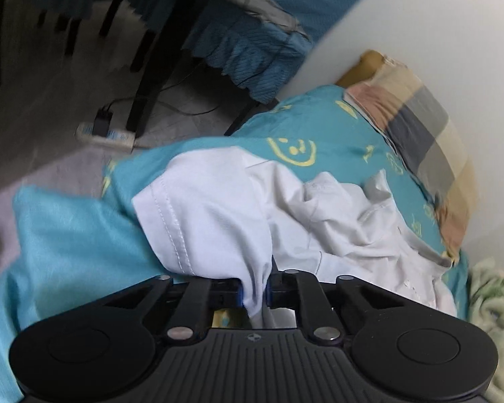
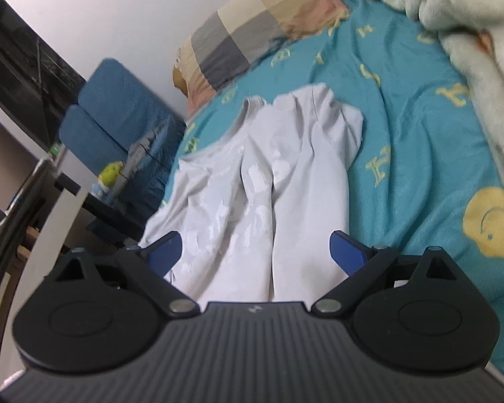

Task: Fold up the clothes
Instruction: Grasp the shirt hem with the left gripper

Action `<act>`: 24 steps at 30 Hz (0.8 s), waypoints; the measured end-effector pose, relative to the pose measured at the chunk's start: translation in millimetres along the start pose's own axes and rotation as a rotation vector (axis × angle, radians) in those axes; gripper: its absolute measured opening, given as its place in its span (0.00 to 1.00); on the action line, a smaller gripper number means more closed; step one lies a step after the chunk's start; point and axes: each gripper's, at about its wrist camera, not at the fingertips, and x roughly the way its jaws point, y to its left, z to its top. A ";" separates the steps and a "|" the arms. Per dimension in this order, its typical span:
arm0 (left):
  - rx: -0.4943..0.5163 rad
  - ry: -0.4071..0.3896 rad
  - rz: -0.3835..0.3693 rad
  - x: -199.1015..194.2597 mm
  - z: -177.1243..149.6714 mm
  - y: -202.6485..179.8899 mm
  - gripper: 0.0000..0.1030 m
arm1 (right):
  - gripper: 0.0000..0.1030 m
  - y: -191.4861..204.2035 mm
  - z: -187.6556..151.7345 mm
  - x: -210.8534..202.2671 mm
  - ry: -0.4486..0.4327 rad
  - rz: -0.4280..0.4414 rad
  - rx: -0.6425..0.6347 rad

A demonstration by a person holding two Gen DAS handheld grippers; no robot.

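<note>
On the smiley-print teal bedsheet (image 2: 403, 107), the white T-shirt (image 2: 285, 168) was found crumpled and unfolded, its hem pinched by the left gripper (image 1: 254, 294), while the right gripper (image 2: 256, 252) was spread wide, empty.

The left tongs (image 1: 254, 294) pinch a hemmed fold of the white shirt (image 1: 319, 215), which lies crumpled on the teal bed sheet (image 1: 319, 127). A checked pillow (image 1: 420, 134) rests at the bed's far edge against the wall.
</note>
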 end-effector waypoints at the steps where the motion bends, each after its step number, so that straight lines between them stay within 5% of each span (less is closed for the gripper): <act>1: 0.034 -0.002 0.016 0.6 2.8 -6.8 0.07 | 0.93 -0.4 1.5 -1.9 -0.008 -0.001 0.000; 9: 0.124 0.013 0.162 10.6 17.7 -27.4 0.07 | 0.93 -5.1 3.7 -1.6 -0.007 -0.010 0.014; 14: 0.046 -0.014 0.037 3.0 12.9 -3.7 0.13 | 0.93 -13.2 5.7 -0.8 -0.001 -0.018 0.040; 19: -0.149 -0.007 -0.116 -15.0 8.4 35.9 0.51 | 0.93 -20.5 7.1 2.0 0.010 -0.012 0.080; 24: -0.283 -0.008 -0.203 -17.1 3.1 67.2 0.51 | 0.93 -21.9 2.6 8.6 0.036 -0.029 0.075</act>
